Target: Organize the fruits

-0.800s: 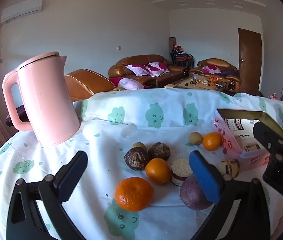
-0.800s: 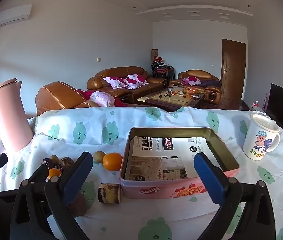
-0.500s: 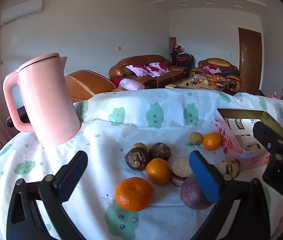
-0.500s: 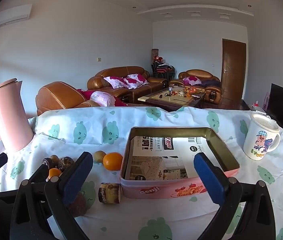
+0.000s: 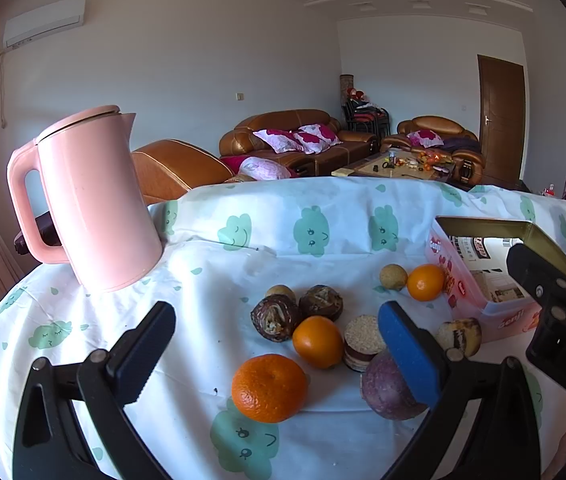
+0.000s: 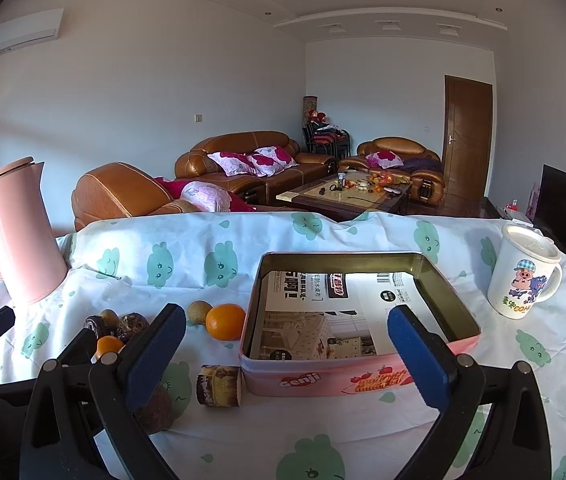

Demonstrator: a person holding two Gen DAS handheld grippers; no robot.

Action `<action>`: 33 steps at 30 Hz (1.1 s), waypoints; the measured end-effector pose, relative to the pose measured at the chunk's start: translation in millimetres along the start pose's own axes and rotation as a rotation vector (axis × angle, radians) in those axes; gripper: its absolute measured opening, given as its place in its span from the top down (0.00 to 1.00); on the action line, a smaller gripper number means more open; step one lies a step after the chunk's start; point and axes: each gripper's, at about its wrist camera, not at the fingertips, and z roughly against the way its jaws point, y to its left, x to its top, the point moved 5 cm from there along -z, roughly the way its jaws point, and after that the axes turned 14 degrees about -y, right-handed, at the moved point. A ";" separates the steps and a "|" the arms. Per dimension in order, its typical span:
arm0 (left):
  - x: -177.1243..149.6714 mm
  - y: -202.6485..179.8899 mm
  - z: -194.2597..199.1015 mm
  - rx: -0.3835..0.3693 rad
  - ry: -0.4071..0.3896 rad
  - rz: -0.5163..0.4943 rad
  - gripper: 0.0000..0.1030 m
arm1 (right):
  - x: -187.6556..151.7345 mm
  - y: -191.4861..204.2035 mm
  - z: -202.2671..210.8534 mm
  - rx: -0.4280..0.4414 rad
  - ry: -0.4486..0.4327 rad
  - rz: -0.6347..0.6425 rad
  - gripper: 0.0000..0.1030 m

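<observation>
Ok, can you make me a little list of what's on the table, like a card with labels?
oranges: three; big one nearest, one mid-pile, one by the tin
purple fruit: behind the left gripper's right finger
tin: pink, open, only printed paper inside
kettle: pink, upright, far left
mug: white, cartoon pig, right of the tin
cloth: white with green clouds
left gripper: open, holding nothing
right gripper: open, holding nothing
</observation>
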 end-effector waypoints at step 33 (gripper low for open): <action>-1.0 6.7 0.0 0.002 0.003 -0.002 0.00 | -4.4 0.5 -4.7 -0.004 0.015 0.007 0.01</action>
